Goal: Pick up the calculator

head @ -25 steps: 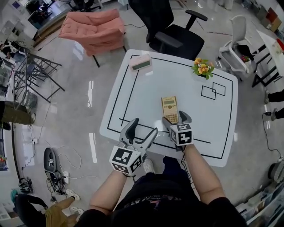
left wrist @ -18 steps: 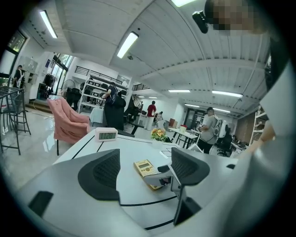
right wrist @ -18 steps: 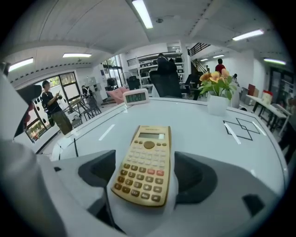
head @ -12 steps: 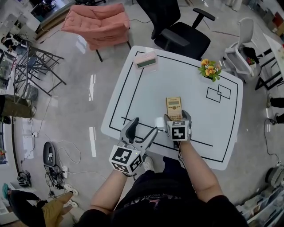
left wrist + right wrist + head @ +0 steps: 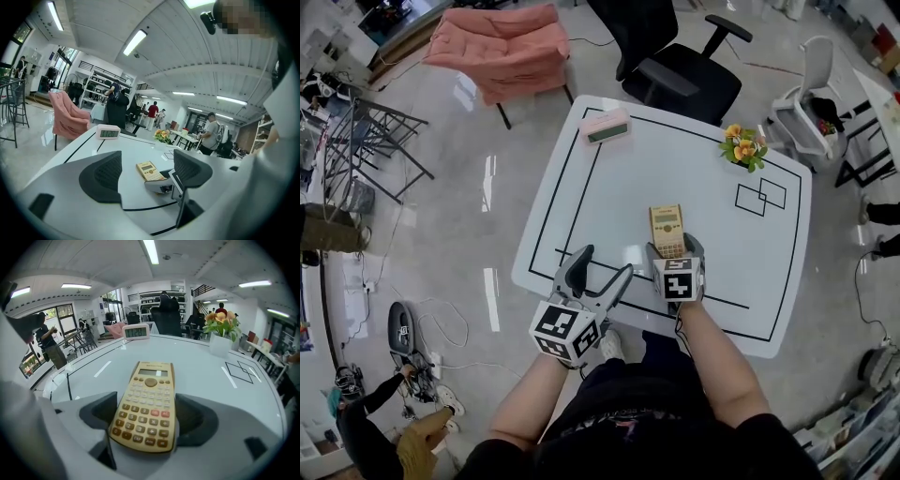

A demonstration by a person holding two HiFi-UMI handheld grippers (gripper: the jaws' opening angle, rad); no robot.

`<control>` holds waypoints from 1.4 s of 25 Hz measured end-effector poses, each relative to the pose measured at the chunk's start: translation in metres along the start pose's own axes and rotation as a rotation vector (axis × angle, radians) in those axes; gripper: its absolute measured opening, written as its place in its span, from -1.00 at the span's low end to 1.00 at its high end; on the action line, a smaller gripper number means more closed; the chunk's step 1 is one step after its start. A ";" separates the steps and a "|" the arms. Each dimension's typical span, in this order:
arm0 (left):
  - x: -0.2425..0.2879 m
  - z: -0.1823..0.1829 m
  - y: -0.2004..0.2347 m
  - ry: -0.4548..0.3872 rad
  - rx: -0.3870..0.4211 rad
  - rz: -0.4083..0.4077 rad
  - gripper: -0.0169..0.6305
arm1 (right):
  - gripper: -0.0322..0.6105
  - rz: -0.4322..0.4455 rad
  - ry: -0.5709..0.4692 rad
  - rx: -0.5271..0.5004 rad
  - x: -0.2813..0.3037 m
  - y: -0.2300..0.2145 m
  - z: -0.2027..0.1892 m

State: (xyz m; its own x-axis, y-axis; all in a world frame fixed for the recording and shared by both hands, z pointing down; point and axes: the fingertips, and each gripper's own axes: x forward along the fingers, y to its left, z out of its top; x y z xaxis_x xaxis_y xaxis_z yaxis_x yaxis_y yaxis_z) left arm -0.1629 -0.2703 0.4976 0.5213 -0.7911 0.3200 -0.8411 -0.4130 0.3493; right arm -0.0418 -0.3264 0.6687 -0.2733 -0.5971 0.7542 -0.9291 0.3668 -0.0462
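A tan calculator (image 5: 667,225) lies flat on the white table (image 5: 609,202), right of its middle and near the front. My right gripper (image 5: 674,247) straddles the calculator's near end, with one jaw pressed against each long edge. In the right gripper view the calculator (image 5: 149,399) fills the whole gap between the dark pads (image 5: 101,416). My left gripper (image 5: 605,264) hovers open over the table's front edge, to the left, with nothing in it. The left gripper view shows the calculator (image 5: 150,170) and the right gripper's jaw (image 5: 161,185) between its own spread pads.
A pink digital clock (image 5: 607,126) stands at the far left corner and a small pot of flowers (image 5: 743,145) at the far right. Black lines and two overlapping squares (image 5: 760,198) mark the tabletop. A black office chair (image 5: 675,66) and a pink armchair (image 5: 502,52) stand beyond the table.
A second ago my right gripper stood just short of the calculator; it moved forward round the near end and has held still since. The left gripper has barely shifted.
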 end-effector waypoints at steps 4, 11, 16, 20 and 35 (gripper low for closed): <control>0.010 -0.008 0.002 0.026 -0.038 -0.023 0.09 | 0.29 0.036 0.016 -0.019 -0.002 0.000 -0.001; 0.038 -0.027 0.004 0.101 -0.144 -0.078 0.09 | 0.29 0.152 -0.008 0.112 -0.008 -0.002 0.003; 0.070 -0.043 0.005 0.166 -0.249 -0.116 0.09 | 0.29 0.216 -0.014 0.166 -0.012 -0.003 0.005; 0.100 -0.059 0.012 0.228 -0.353 -0.131 0.08 | 0.29 0.254 -0.010 0.169 -0.012 -0.004 0.004; 0.165 -0.096 0.010 0.380 -0.512 -0.124 0.07 | 0.29 0.344 0.002 0.149 -0.016 -0.004 0.004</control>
State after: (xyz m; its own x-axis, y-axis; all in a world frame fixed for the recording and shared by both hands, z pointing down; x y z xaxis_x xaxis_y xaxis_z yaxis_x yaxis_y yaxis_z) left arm -0.0716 -0.3617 0.6391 0.7037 -0.4979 0.5068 -0.6453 -0.1495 0.7491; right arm -0.0352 -0.3214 0.6543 -0.5752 -0.4558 0.6792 -0.8094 0.4375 -0.3918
